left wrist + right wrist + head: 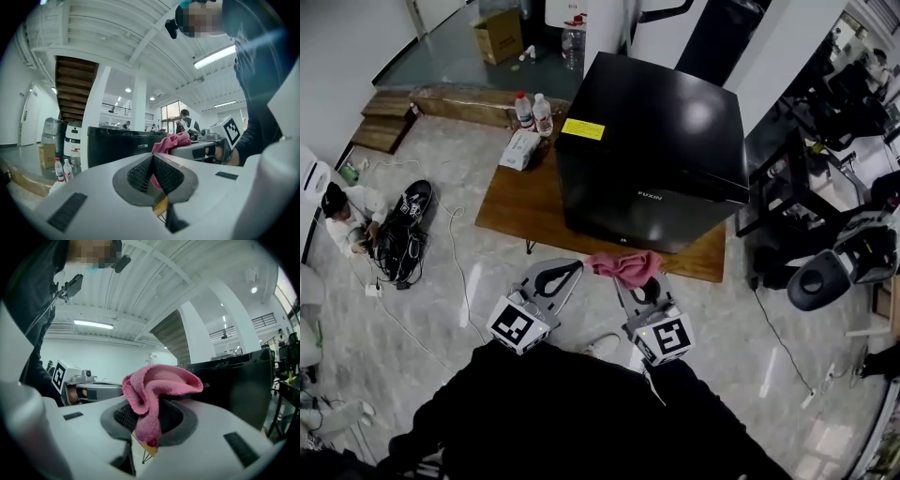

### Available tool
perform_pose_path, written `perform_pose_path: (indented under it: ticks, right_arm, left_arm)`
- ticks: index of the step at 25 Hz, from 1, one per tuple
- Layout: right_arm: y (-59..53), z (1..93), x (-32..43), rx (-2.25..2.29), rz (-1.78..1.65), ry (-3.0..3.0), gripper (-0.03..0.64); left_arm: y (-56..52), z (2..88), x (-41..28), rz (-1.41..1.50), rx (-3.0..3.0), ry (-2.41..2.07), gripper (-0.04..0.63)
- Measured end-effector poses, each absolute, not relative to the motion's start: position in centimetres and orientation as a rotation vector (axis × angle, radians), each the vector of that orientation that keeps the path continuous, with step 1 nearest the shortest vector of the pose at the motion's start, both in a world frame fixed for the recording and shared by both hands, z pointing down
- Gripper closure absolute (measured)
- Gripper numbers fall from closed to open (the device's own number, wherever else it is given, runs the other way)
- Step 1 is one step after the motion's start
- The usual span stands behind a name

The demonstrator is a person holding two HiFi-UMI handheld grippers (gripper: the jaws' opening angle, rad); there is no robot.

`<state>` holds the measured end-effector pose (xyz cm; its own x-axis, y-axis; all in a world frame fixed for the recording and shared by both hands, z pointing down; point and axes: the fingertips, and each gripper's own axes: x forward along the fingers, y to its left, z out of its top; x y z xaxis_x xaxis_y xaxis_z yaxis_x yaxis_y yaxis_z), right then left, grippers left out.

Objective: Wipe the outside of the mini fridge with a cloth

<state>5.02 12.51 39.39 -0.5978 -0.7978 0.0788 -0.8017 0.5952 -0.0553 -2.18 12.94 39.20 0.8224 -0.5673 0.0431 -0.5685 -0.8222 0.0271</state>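
Observation:
A black mini fridge (652, 150) stands on a low wooden table (511, 202), door side toward me; it also shows in the left gripper view (117, 145) and the right gripper view (234, 380). My right gripper (639, 281) is shut on a pink cloth (623, 266), held just in front of the fridge's lower front edge. In the right gripper view the cloth (157, 392) bulges out of the jaws. My left gripper (555, 275) is beside it to the left, shut with nothing in it, its pads (140, 173) pressed together.
Two water bottles (534, 112) and a white packet (520, 148) sit on the table's left end. A cardboard box (499, 36) stands farther back. A person (352, 217) sits on the floor at left among cables. Office chairs (848, 262) and desks crowd the right.

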Motion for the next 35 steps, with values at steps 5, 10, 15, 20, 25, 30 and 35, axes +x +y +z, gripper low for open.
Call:
perform_pose_path:
  ticks: [5, 10, 15, 20, 25, 30, 35]
  right_arm:
    - [11.5, 39.5, 0.0, 1.444, 0.165, -2.755, 0.529]
    - [9.0, 38.8, -5.4, 1.497, 0.23, -2.756, 0.529]
    - [6.8, 39.0, -13.2, 1.515, 0.216, -2.757, 0.529]
    - [4.2, 39.6, -21.2, 1.477, 0.199, -2.773, 0.529]
    - [2.5, 39.9, -27.3, 1.414, 0.196, -2.787, 0.529]
    - [0.5, 40.0, -32.3, 1.314, 0.189, -2.819, 0.529]
    - [-2.9, 39.9, -35.7, 1.231, 0.196, -2.862, 0.529]
  left_arm:
    - [12.0, 38.1, -7.7, -0.008, 2.979, -0.897, 0.589]
    - [9.5, 36.9, -13.2, -0.02, 2.973, -0.894, 0.589]
    - [7.4, 37.2, -20.8, -0.026, 2.958, -0.898, 0.589]
    - [5.0, 37.9, -28.3, -0.015, 2.944, -0.911, 0.589]
    - [3.5, 37.9, -34.2, -0.032, 2.917, -0.967, 0.589]
    - [1.7, 38.3, -38.9, -0.049, 2.862, -1.059, 0.589]
    - [-0.9, 38.6, -42.4, -0.056, 2.81, -1.16, 0.589]
